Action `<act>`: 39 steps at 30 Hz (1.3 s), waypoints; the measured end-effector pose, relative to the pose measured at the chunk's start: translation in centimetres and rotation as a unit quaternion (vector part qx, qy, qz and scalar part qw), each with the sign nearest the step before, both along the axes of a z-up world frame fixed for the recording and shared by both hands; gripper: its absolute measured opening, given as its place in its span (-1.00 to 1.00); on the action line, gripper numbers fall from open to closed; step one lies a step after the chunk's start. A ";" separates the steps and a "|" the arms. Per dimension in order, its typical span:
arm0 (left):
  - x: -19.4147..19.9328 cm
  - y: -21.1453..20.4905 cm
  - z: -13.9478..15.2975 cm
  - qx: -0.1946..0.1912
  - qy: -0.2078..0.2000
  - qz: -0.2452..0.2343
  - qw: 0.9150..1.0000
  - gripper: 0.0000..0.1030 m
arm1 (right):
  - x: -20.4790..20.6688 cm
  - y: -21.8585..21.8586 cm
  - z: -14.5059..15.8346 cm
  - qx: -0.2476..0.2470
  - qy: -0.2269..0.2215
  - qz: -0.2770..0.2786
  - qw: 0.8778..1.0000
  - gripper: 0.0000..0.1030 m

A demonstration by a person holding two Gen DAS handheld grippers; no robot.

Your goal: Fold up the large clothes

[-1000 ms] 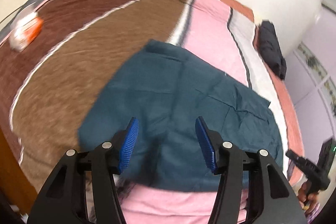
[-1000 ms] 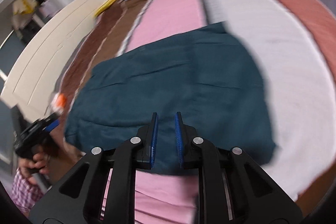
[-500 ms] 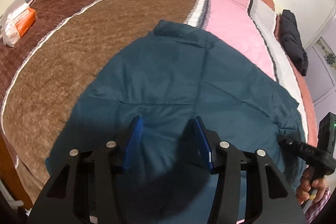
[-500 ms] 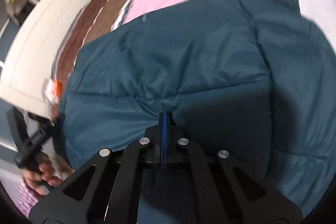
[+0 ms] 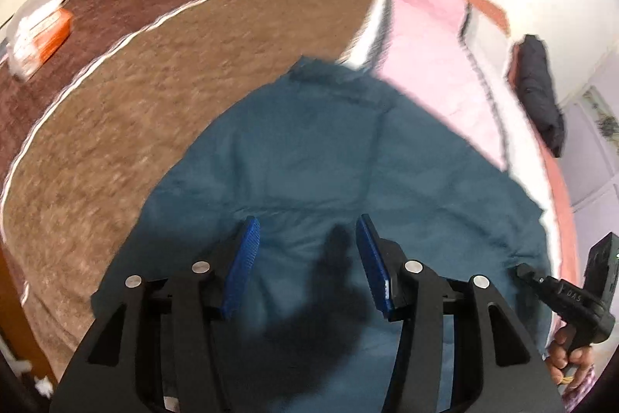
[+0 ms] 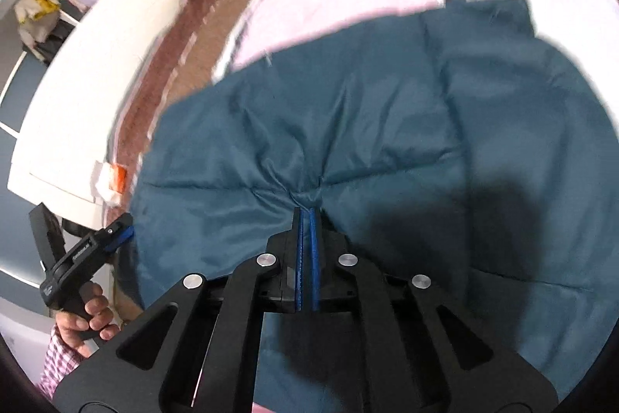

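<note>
Right tongs [image 6: 305,215] now clamped on teal jacket [image 6: 387,126]

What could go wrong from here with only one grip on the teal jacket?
The right tongs pinch only a small pucker of the teal jacket, so the slick fabric may slip out when lifted. The left tongs are open above it, holding nothing; lifting one-sided could drag the jacket askew across the blanket.

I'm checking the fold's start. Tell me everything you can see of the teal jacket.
The teal jacket is puffy, quilted, smooth-shelled, and lies spread on the striped blanket. The right gripper is shut on a puckered pinch of its fabric. The left gripper hangs open above it.
</note>
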State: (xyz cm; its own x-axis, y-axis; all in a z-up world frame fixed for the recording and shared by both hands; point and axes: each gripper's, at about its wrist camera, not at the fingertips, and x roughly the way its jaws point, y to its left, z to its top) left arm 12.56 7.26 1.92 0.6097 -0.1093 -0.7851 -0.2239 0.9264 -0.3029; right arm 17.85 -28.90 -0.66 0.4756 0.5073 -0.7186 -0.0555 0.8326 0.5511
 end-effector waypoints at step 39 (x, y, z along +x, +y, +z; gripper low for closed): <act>-4.0 4.7 0.6 -0.058 0.010 0.052 0.997 0.36 | -5.1 -1.1 2.7 -0.100 0.000 -0.063 0.993 -0.91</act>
